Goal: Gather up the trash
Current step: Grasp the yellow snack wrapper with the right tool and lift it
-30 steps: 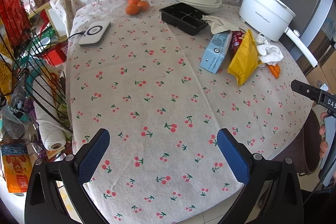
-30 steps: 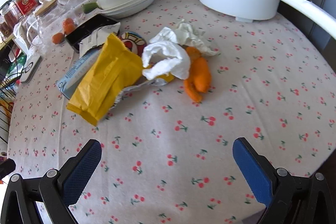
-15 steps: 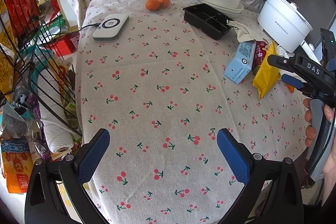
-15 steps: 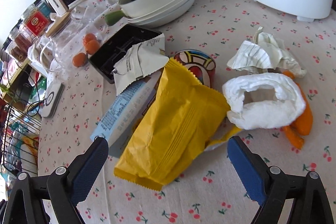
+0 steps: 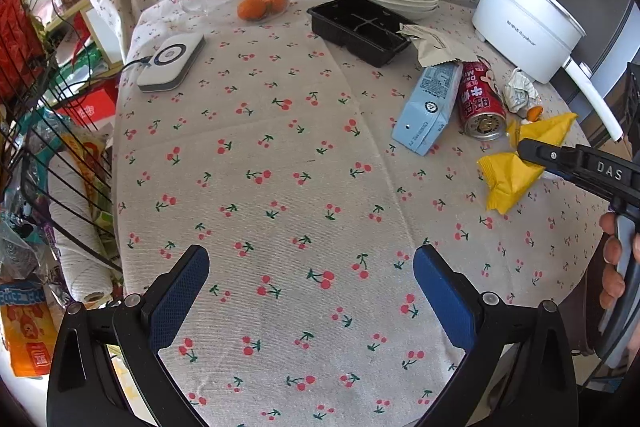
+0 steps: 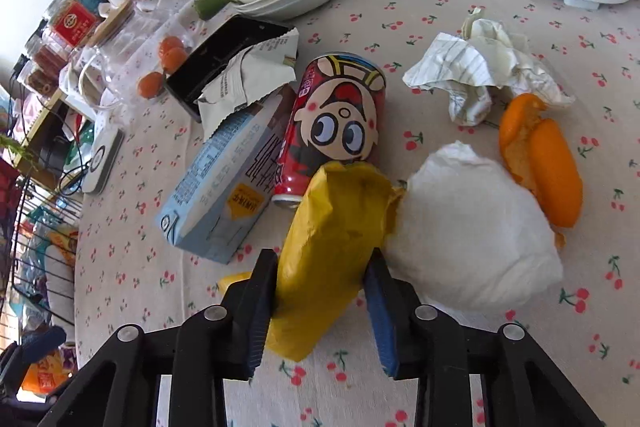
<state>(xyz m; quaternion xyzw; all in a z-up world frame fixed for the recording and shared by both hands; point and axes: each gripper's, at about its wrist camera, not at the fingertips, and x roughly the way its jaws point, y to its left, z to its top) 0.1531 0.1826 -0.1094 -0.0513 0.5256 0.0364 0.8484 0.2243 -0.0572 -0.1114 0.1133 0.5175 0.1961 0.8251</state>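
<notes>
One yellow wrapper (image 6: 332, 247) pinched in right tool (image 6: 320, 291), jaws just closed on its near end, above worktop (image 6: 440, 7) beside can (image 6: 336, 119). Light, crinkly, probably slippery; best gripped mid-fold. Left tool (image 5: 312, 291) wide, empty.

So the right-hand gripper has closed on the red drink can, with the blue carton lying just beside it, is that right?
Not quite. The right gripper has just been closing on the yellow wrapper, not the red can, as the right wrist view shows. The can lies untouched beyond the wrapper. The blue carton does lie right beside the can.
</notes>
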